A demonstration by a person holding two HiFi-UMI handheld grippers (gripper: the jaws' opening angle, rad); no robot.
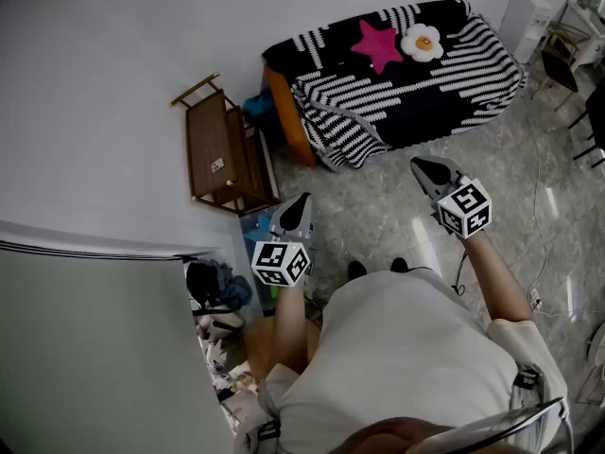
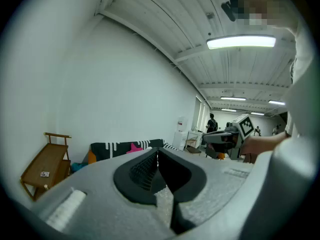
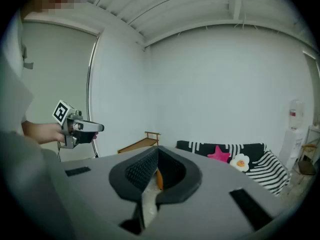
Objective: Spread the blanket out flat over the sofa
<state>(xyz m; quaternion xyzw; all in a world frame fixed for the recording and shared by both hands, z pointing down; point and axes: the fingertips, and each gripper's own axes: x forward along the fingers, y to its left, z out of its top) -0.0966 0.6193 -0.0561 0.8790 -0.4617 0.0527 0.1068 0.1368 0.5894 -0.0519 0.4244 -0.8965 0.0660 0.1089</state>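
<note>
The black-and-white striped blanket (image 1: 416,83) lies over the sofa against the far wall, hanging down its front and left end. A pink star cushion (image 1: 376,45) and a white flower cushion (image 1: 422,42) rest on top. Both grippers are held over the bare floor, well short of the sofa. My left gripper (image 1: 302,200) is shut with nothing in it, its jaws meeting at the tip (image 2: 157,151). My right gripper (image 1: 423,165) is also shut and empty (image 3: 158,150). The blanket (image 2: 125,148) (image 3: 225,151) shows far beyond the jaws in both gripper views.
A wooden folding rack (image 1: 222,149) leans on the wall left of the sofa, with an orange sofa end (image 1: 284,112) beside it. Clutter (image 1: 217,296) lies by a grey partition at the left. A white cabinet (image 1: 529,8), a chair (image 1: 560,62) and a floor cable (image 1: 539,187) are at the right.
</note>
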